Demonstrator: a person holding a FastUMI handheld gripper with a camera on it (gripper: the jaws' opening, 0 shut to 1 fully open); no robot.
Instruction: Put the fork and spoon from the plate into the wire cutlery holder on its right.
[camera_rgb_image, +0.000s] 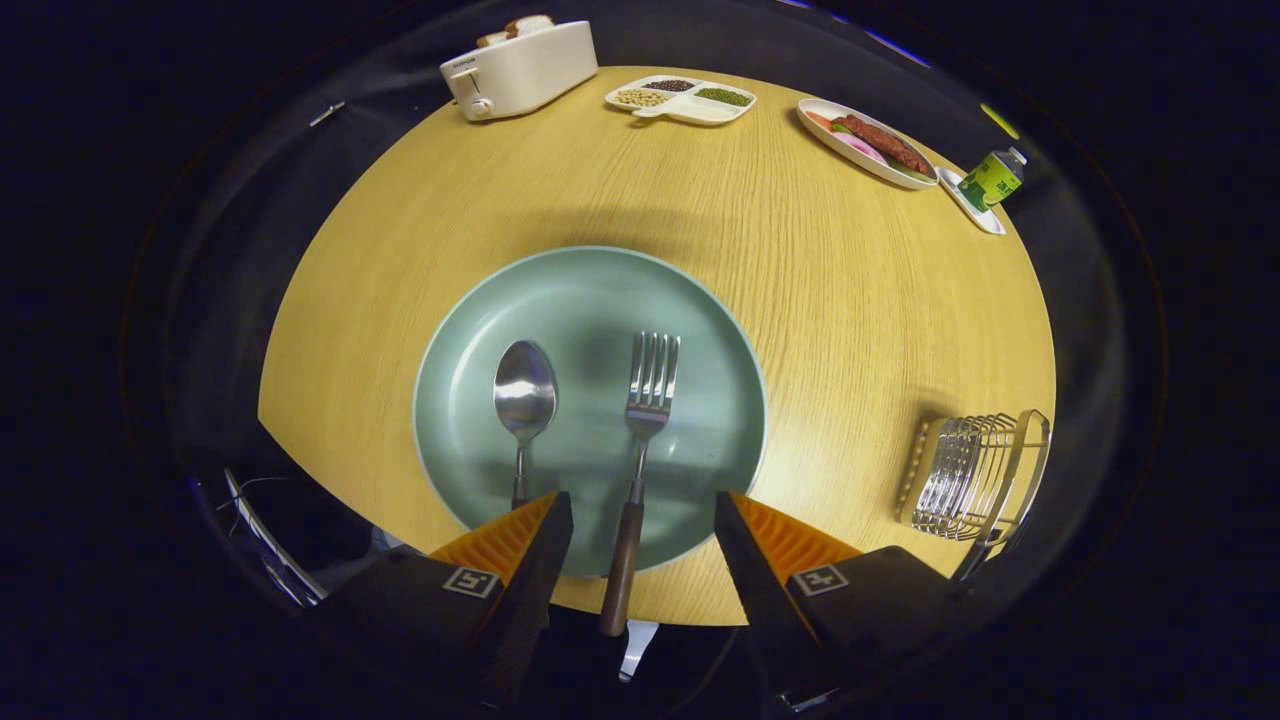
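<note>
Gripper (640, 520) open, straddling fork (640, 450) handle.

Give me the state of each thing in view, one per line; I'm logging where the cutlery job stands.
gripper: open, fingers either side of the fork handle, not touching it.
fork: flat on the plate, handle past the near rim.
spoon: flat on the plate, bowl up, left of the fork.
plate: on the table, holding both.
wire cutlery holder: right of the plate, no cutlery in it.
toaster: bread in the slots.
</note>
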